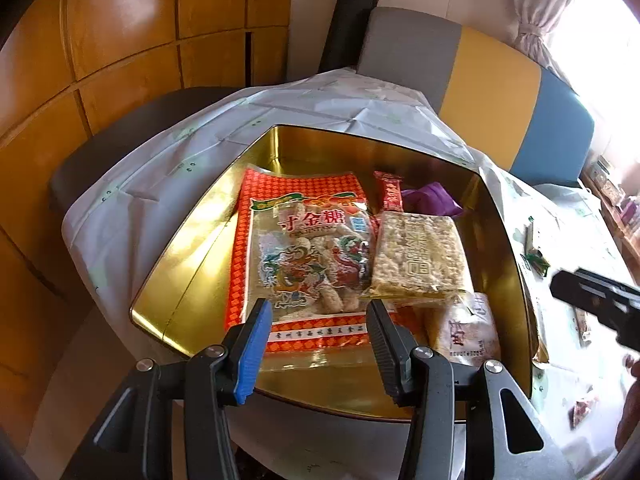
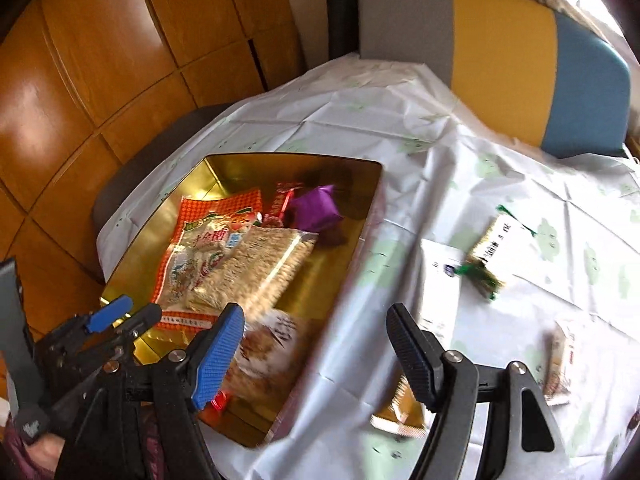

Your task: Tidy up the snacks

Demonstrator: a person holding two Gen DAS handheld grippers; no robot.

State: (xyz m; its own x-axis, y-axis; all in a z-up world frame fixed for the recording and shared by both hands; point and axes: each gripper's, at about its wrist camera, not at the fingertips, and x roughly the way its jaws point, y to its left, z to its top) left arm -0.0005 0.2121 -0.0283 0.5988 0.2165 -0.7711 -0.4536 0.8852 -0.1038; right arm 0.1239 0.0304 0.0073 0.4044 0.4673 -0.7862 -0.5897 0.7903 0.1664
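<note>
A gold tin stands on the table and holds a red-orange candy bag, a rice-cake block, a small red bar, a purple wrapped sweet and a pale packet. My left gripper is open and empty above the tin's near side. My right gripper is open and empty over the tin's right rim. On the cloth to its right lie a green-ended sweet, a cream packet and a gold packet.
A white patterned tablecloth covers the table. A grey, yellow and blue chair back stands behind it. Wooden panels line the left. The left gripper shows at the lower left of the right wrist view.
</note>
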